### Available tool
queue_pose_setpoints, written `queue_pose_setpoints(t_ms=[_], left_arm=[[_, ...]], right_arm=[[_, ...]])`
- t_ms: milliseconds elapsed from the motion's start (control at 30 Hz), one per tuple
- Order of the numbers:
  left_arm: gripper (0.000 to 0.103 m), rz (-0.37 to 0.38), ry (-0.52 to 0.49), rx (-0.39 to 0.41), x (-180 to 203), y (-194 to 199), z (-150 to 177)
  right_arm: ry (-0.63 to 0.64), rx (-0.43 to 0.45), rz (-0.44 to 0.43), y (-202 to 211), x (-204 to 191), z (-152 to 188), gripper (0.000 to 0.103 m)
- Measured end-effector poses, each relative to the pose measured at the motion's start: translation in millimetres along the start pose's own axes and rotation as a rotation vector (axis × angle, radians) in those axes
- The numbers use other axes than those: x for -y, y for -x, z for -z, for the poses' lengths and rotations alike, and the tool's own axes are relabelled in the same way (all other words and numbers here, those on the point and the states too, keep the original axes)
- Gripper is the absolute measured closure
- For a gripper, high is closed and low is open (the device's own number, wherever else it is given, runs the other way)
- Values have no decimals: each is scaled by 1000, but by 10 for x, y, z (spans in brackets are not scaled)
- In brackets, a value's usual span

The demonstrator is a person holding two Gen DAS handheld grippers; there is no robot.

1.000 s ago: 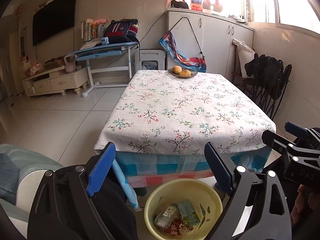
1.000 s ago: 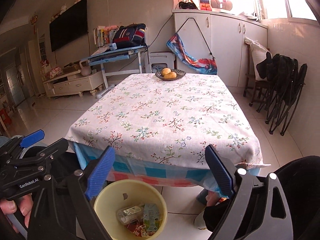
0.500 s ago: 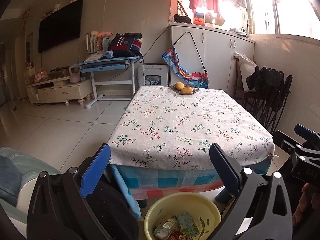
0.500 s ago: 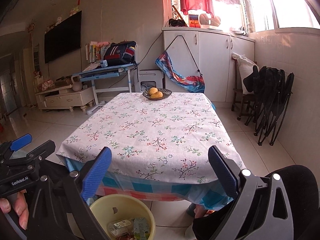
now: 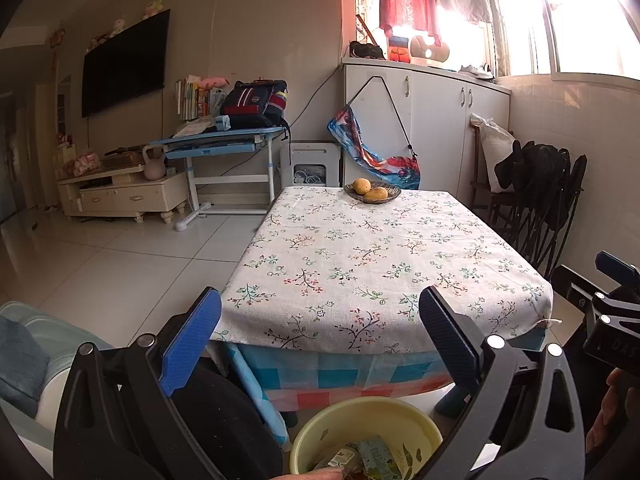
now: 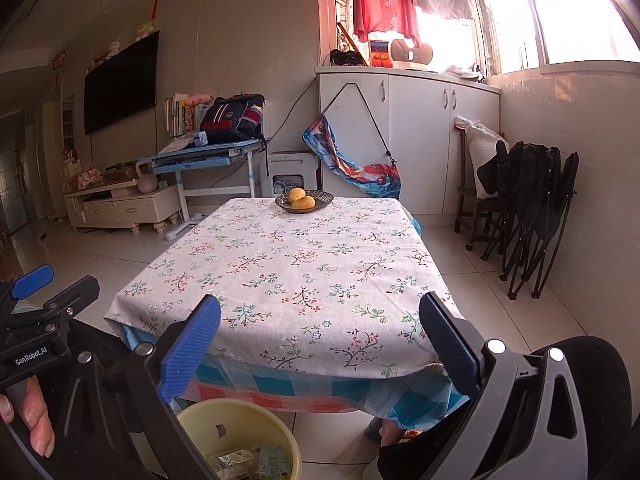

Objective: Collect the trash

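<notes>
Both views have tilted up from the yellow bin (image 5: 366, 436); left tool (image 5: 320, 336) and right tool (image 6: 320, 336) have just opened fully, empty. Desk (image 6: 288, 264) holds no trash: collection appears complete.

"GenRobot.AI" on left tongs (image 6: 30, 292)

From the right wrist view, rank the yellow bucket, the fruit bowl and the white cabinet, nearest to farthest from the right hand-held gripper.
1. Yellow bucket, on the floor just below the right hand-held gripper.
2. Fruit bowl, at the table's far end.
3. White cabinet, against the back wall.
</notes>
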State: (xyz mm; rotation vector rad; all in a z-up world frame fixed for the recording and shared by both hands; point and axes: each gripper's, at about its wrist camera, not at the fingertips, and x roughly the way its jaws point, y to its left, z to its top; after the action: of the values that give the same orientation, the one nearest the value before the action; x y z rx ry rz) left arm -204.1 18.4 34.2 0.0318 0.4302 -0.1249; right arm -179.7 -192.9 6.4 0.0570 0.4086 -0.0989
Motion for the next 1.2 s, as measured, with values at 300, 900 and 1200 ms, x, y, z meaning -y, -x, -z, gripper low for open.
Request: queue_pose_setpoints(t_ms=[300,900,1200], left_arm=[[7,-12,-16,13,41,19,-13],[7,-25,-31,29,81,46,-24],[7,-26,-32,30,83,49,-26]], right_arm=[[-6,0,3,4,7,4,8],[-6,-8,6,-11,47,19,8],[-5,-12,7,-30,59,33,8]])
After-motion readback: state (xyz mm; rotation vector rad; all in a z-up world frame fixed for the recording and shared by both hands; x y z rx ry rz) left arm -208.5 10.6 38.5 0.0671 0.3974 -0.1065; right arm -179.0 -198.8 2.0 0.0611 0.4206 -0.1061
